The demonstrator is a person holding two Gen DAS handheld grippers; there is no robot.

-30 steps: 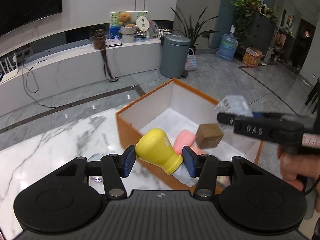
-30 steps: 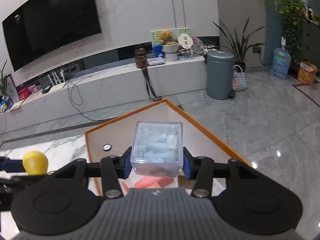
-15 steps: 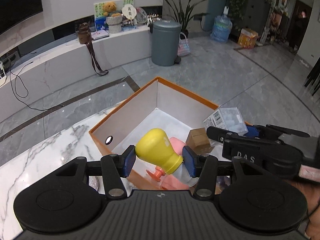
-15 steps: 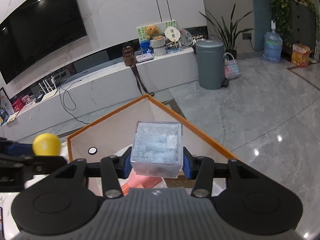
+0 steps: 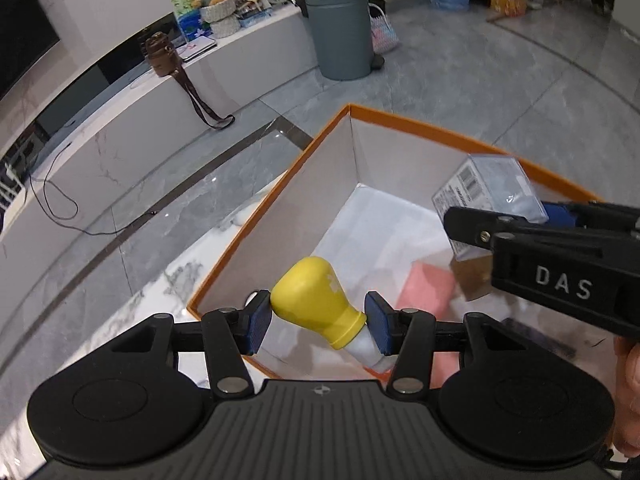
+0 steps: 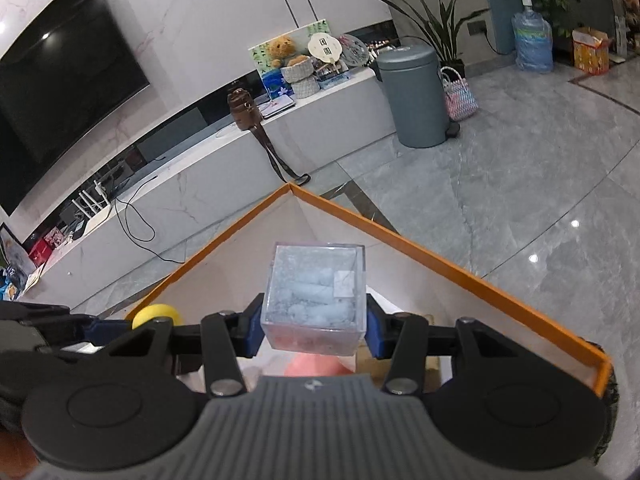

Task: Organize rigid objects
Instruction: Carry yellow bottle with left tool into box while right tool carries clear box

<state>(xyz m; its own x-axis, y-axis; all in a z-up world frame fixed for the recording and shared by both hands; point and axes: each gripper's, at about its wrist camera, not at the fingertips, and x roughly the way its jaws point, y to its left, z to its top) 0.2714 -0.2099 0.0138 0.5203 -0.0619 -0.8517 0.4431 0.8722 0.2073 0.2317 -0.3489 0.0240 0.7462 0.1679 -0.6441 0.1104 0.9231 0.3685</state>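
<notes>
My left gripper [image 5: 318, 322] is shut on a yellow bulb-shaped toy [image 5: 314, 300] with a white neck, held over the near corner of an orange-rimmed open box [image 5: 280, 184]. My right gripper [image 6: 314, 326] is shut on a clear plastic cube [image 6: 316, 294] with pale contents, held above the same box [image 6: 440, 256]. In the left wrist view the cube [image 5: 486, 192] and the right gripper's black body [image 5: 560, 264] hang over the box's right side. A pink block [image 5: 428, 290] and a brown cardboard cube [image 5: 472, 284] lie inside the box.
The box stands on a white marble table [image 5: 100, 320] near its far edge. Beyond are grey floor tiles, a grey bin [image 5: 342, 32], a low white TV bench [image 6: 200, 168] with a brown bag and a teddy bear.
Both grippers have moved forward and lower over the box, each still holding its object. The box interior now fills more of both views.
</notes>
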